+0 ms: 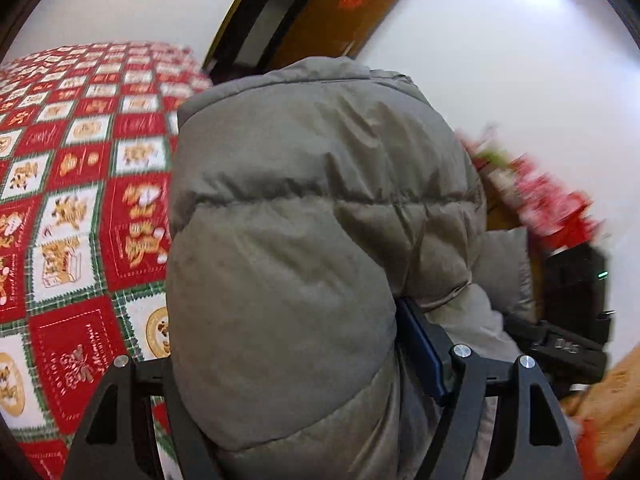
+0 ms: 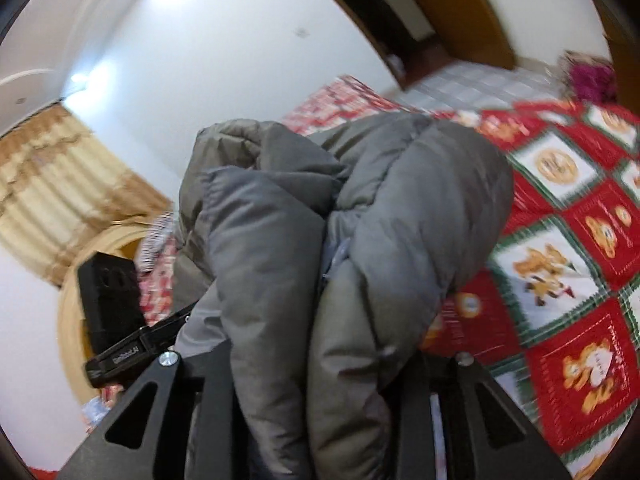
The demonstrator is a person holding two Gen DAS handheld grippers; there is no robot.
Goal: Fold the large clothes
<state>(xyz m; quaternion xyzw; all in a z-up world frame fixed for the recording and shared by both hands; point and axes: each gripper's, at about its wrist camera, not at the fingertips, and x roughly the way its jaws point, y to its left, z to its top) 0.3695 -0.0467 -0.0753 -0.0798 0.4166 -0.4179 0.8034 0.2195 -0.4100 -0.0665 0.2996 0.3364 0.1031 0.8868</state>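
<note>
A bulky grey puffer jacket (image 1: 288, 200) fills the left wrist view, held up above the bed. My left gripper (image 1: 288, 320) is shut on a thick bundle of it; the blue pad of one finger (image 1: 420, 344) presses its right side, and the other finger is hidden behind the fabric. In the right wrist view the same jacket (image 2: 360, 208) hangs in folds, and my right gripper (image 2: 320, 344) is shut on a bunched part, its fingertips buried in the cloth. Each view catches the other gripper beside the jacket: the right one (image 1: 560, 344) and the left one (image 2: 120, 352).
Below lies a bed under a red, white and green Christmas quilt (image 1: 80, 200) (image 2: 560, 260). A brown door (image 1: 352, 8) stands open in the white wall. Beige curtains (image 2: 60, 192) hang at the left, and a red patterned heap (image 1: 552, 200) lies to the right.
</note>
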